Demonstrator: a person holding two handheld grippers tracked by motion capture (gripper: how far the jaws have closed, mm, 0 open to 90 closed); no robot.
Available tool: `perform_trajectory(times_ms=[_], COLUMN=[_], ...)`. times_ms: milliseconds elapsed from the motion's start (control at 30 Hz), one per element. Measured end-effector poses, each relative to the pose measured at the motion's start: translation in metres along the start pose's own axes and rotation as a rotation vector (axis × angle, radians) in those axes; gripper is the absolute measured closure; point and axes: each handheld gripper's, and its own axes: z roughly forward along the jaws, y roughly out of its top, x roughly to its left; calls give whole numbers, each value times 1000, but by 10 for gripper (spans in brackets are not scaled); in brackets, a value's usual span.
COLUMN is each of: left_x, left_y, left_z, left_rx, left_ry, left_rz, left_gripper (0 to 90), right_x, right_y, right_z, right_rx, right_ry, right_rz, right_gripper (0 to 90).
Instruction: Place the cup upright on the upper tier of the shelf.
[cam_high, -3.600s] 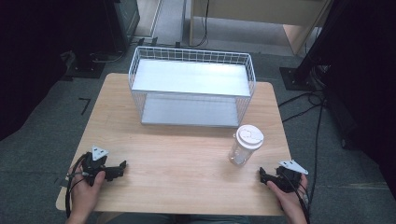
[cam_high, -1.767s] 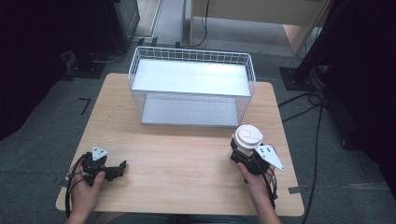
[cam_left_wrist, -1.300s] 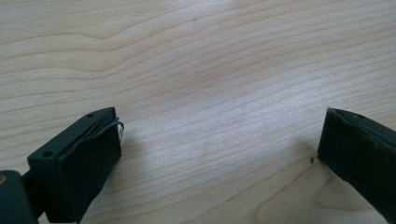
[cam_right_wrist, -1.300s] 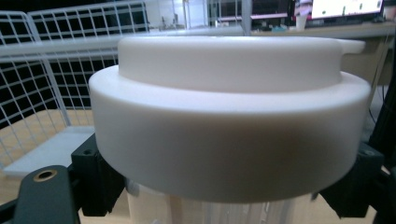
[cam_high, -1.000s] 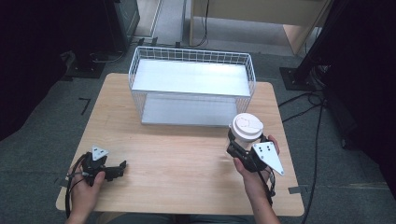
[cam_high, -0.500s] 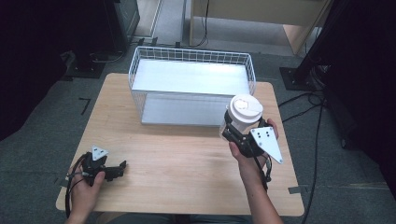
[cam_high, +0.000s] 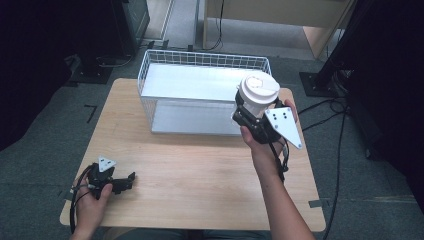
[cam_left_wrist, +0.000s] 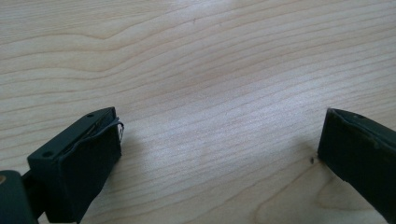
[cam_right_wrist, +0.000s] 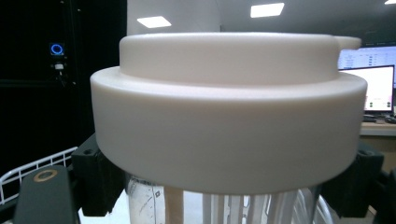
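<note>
A clear jar with a white lid (cam_high: 258, 91) is held up in the air over the front right corner of the white wire basket (cam_high: 150, 80). My right gripper (cam_high: 247, 111) is shut on the jar just under its lid. In the right gripper view the white lid (cam_right_wrist: 229, 107) is very close, with the black jaws pressed against the clear body on both sides. My left gripper (cam_high: 129, 179) rests on the wooden table (cam_high: 200, 165) at the front left, open, with bare wood between its jaws (cam_left_wrist: 219, 144).
The wire basket stands at the back middle of the table, its grey floor (cam_high: 200, 117) bare. Cables (cam_high: 325, 107) run across the dark floor to the right of the table. Dark equipment stands at the back left and right.
My right gripper reached the jar on the table, shut on it and lifted it up and back toward the basket's front right corner. The left gripper stayed still.
</note>
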Motion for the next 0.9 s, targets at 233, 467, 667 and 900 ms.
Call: perform_trajectory(times_ms=[233, 467, 667, 900], left_x=[0, 0, 0, 0], left_y=[0, 0, 0, 0], left_z=[0, 0, 0, 0], left_rx=[-4, 0, -1, -4], left_ry=[0, 0, 0, 0], left_rz=[-5, 0, -1, -5], left_gripper=[0, 0, 0, 0], right_x=[14, 26, 34, 44], right_y=[10, 8, 3, 3], right_z=[29, 63, 96, 126], right_rx=[14, 48, 84, 113], right_ry=[13, 4, -11, -18], right_rz=[-27, -50, -61, -13], right_gripper=[158, 158, 158, 158])
